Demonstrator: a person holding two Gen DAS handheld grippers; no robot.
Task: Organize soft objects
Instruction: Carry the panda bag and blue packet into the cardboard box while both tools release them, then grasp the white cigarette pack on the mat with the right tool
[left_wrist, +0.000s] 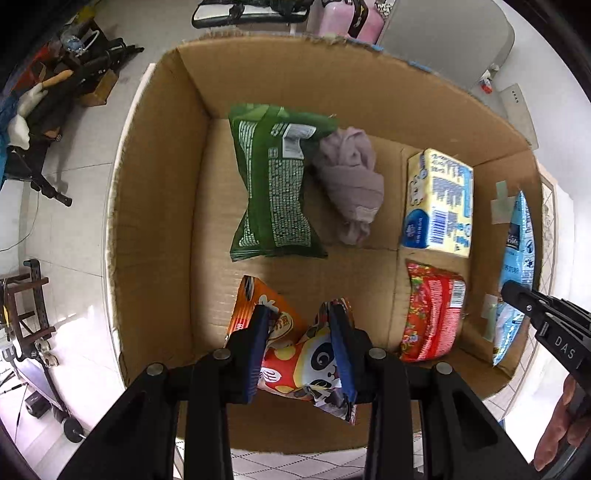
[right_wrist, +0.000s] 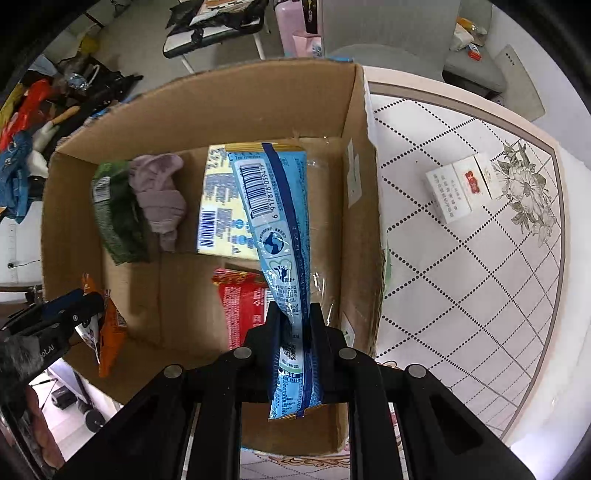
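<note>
Both grippers hang over an open cardboard box (left_wrist: 155, 206), pointing down. My left gripper (left_wrist: 301, 314) is shut on an orange snack bag with a panda print (left_wrist: 295, 354), near the box's front left. My right gripper (right_wrist: 294, 314) is shut on a long light-blue packet (right_wrist: 275, 206) that dangles over the box's right side; the packet (left_wrist: 517, 258) and that gripper (left_wrist: 517, 295) also show at the right of the left wrist view. On the box floor lie a green bag (left_wrist: 273, 184), a crumpled mauve cloth (left_wrist: 351, 177), a yellow-and-blue tissue pack (left_wrist: 439, 199) and a red packet (left_wrist: 432, 314).
The box (right_wrist: 354, 110) stands beside a table with a patterned white cloth (right_wrist: 461, 277), where a small white carton (right_wrist: 461, 188) lies. Clutter, a pink bottle (right_wrist: 291, 22) and a grey chair (right_wrist: 406, 33) surround the box on the tiled floor. A person's hand (left_wrist: 565, 424) holds the right gripper.
</note>
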